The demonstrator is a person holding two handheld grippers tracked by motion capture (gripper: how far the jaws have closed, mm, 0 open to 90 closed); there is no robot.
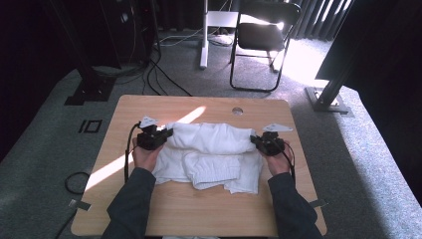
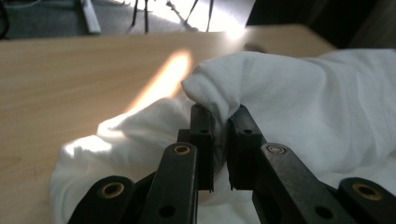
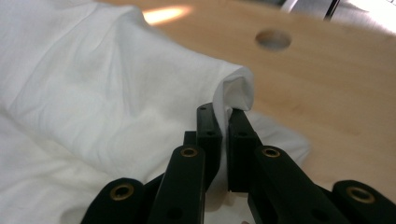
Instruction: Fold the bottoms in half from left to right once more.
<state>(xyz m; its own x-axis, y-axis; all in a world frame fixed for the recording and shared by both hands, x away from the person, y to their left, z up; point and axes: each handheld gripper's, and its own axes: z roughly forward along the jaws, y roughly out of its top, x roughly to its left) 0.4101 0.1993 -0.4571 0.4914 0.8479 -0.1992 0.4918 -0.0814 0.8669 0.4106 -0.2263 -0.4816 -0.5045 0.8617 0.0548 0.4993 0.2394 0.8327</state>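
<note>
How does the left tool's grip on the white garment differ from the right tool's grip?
The left tool pinches the white garment at its left end; the right tool pinches the opposite end. In its own view, the left tool holds a thick bunched fold, the right tool a thinner curled edge. Both are shut on the cloth, with that stretch raised between them.

A white cloth garment (image 1: 209,154) lies rumpled on the middle of the tabletop (image 1: 199,214). Its far edge is lifted into a thick fold, pinched at both ends, while the near part lies flat, with a ribbed hem bunched towards the tabletop's near edge.
</note>
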